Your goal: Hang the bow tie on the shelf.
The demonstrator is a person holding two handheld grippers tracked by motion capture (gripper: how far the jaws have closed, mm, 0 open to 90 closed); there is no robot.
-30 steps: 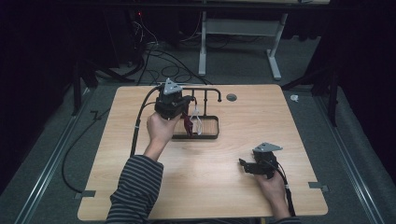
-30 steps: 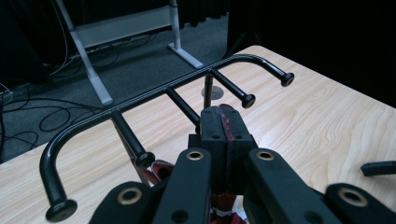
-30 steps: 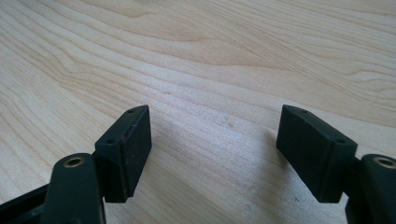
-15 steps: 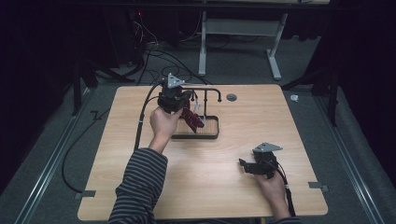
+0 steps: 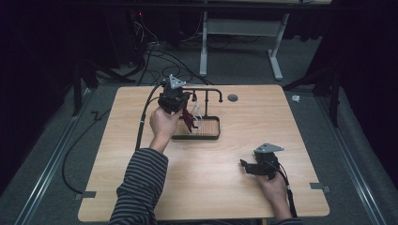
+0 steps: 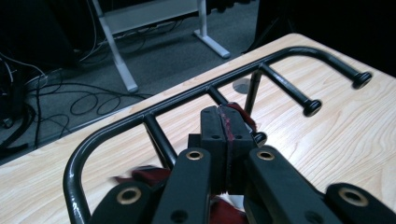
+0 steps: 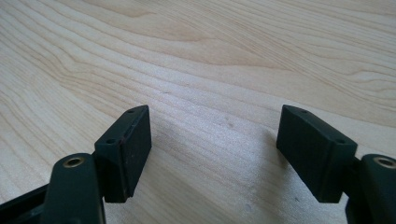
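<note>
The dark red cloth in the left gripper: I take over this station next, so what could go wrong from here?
The left gripper pinches only a thin edge of the dark red cloth, so it may slip free. The hanging part could snag on the black rack and its pegs. The right gripper rests open on the table, too far off to steady the rack if it is pulled.
</note>
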